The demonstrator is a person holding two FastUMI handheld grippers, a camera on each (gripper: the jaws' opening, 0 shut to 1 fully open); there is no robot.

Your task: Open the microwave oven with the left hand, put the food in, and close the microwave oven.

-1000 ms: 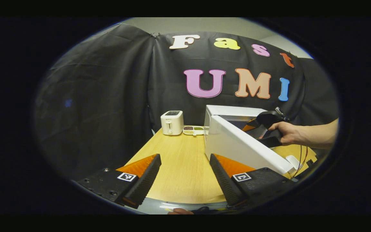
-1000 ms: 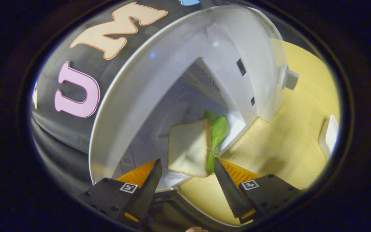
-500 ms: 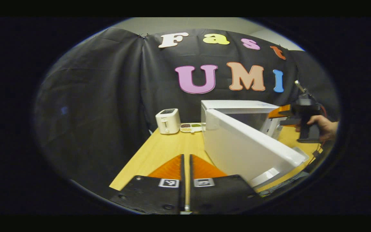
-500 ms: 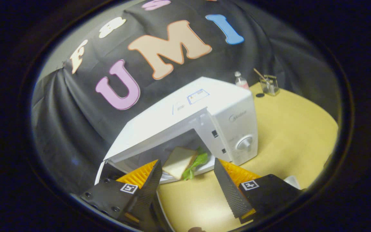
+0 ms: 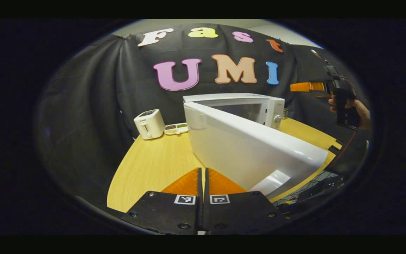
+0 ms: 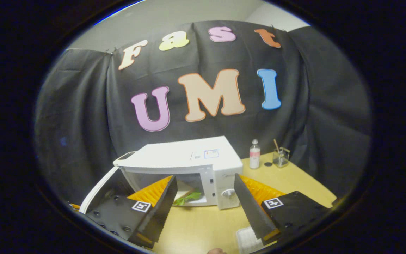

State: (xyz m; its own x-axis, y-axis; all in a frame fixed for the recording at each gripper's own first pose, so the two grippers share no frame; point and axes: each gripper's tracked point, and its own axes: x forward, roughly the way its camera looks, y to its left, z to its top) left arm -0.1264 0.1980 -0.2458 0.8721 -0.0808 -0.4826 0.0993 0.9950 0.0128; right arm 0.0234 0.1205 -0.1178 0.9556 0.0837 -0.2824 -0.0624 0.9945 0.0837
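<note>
- The sandwich lies inside the microwave oven, seen in the right gripper view between the fingers of the right claw but well beyond them.
- The right claw is spread wide and holds nothing; in the left gripper view it hangs high at the far right, held in a hand, well above the table.
- The left claw has its fingers pressed together with nothing between them, just beside the near end of the open door.
- The door stands swung out toward the near side, the cavity exposed.
- A toaster and a small dish sit left of the oven; a bottle and a glass jar sit at its right.
- Half a second ago the right claw hovered close over the oven; it has since drawn back and up, and the sandwich looks smaller.
- A second ago the left claw was spread apart; it is now closed.
</note>
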